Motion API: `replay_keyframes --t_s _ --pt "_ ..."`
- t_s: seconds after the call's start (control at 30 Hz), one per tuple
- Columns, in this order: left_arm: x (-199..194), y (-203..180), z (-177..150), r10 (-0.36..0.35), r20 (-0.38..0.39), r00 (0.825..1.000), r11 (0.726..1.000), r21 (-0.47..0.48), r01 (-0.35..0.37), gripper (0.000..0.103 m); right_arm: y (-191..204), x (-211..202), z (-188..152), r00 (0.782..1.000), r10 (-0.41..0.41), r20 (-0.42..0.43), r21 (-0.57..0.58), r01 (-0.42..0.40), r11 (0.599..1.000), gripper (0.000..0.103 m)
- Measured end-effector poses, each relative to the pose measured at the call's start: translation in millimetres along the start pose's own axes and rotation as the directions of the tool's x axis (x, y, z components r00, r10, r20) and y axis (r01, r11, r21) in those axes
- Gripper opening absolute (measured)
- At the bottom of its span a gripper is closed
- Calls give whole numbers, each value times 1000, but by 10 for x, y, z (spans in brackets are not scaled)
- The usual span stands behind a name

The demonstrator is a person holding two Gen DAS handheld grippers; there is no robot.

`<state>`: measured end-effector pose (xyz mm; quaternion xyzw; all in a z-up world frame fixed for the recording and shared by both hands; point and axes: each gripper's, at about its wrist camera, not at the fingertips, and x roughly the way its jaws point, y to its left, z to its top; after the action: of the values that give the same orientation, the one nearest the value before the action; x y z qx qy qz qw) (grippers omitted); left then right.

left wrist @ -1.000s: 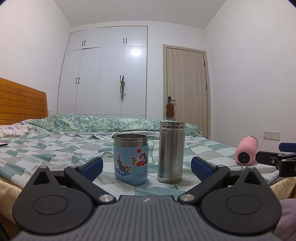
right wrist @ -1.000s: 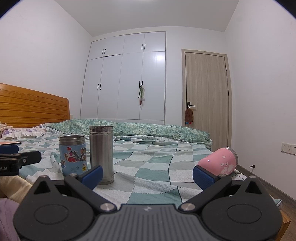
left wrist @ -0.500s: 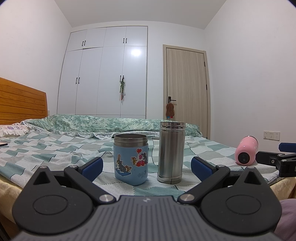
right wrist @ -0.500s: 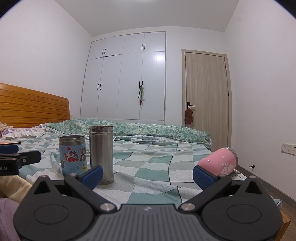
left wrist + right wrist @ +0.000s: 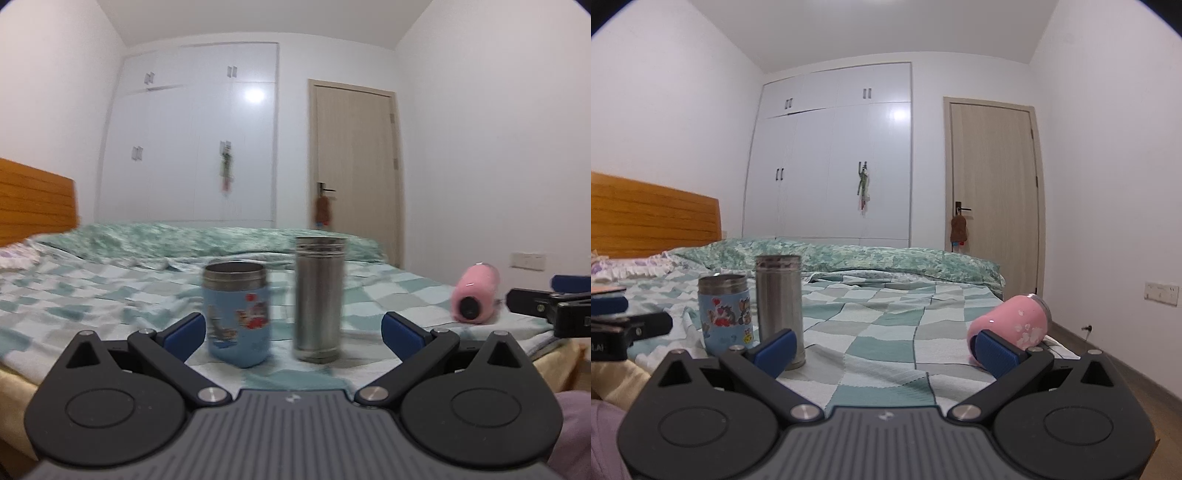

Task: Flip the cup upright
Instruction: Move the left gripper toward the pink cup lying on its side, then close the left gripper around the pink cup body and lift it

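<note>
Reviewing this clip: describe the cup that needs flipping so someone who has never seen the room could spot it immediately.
Start at the bed with the green checked cover. Near its door-side edge, apart from the two cups standing together, lies the pink cup. It alone lies on its side and is pink with small flower prints; the blue cartoon cup and the tall steel cup stand upright.

Open left tongs (image 5: 293, 328), two upright cups, pink cup (image 5: 476, 298) lying sideways

Home bedroom: bed with green-and-white checkered sheet (image 5: 886, 332), orange wooden slatted headboard (image 5: 653, 218), white built-in wardrobe (image 5: 831, 155), light wooden door (image 5: 993, 192), white walls.
</note>
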<state>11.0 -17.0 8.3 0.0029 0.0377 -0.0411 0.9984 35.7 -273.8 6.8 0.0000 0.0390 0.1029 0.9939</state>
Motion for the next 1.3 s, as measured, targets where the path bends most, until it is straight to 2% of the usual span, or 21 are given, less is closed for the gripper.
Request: replay_keyframes --t_s 0.1,0.23,0.37,0.53,0.73,0.9,1.03,1.17,1.3 --pt "115 -118 79 -57 -24 998 998 2 57 103 -131 -3 68 1000 -26 -9 -1 26 1000 103" --pt "297 -409 229 -156 -25 987 986 58 158 103 -401 5 190 998 -63 -21 -17 62 998 103" --pt "554 -721 381 -271 -54 961 957 91 275 103 -733 115 300 994 -94 -47 -46 92 995 103" --pt "1066 -1030 522 -354 -143 924 926 88 368 103 -1100 313 368 989 -123 -85 -94 115 989 103" --pt "1828 -1445 686 -414 -279 866 884 102 456 103 -1487 676 348 979 -138 -151 -130 119 984 103" --pt "2424 -1779 810 -460 -352 815 855 73 513 103 -1769 1012 320 969 -124 -214 -126 98 987 103" --pt "2934 -2094 828 -489 -441 753 821 60 568 103 -1946 1282 317 959 -96 -268 -108 69 992 103" --pt "3339 -2345 787 -486 -526 698 790 76 608 103 -2115 1523 312 937 -63 -343 -111 26 994 103" --pt "3601 -2506 687 -467 -589 660 768 100 633 103 -2232 1720 298 908 -47 -417 -130 -9 991 103"
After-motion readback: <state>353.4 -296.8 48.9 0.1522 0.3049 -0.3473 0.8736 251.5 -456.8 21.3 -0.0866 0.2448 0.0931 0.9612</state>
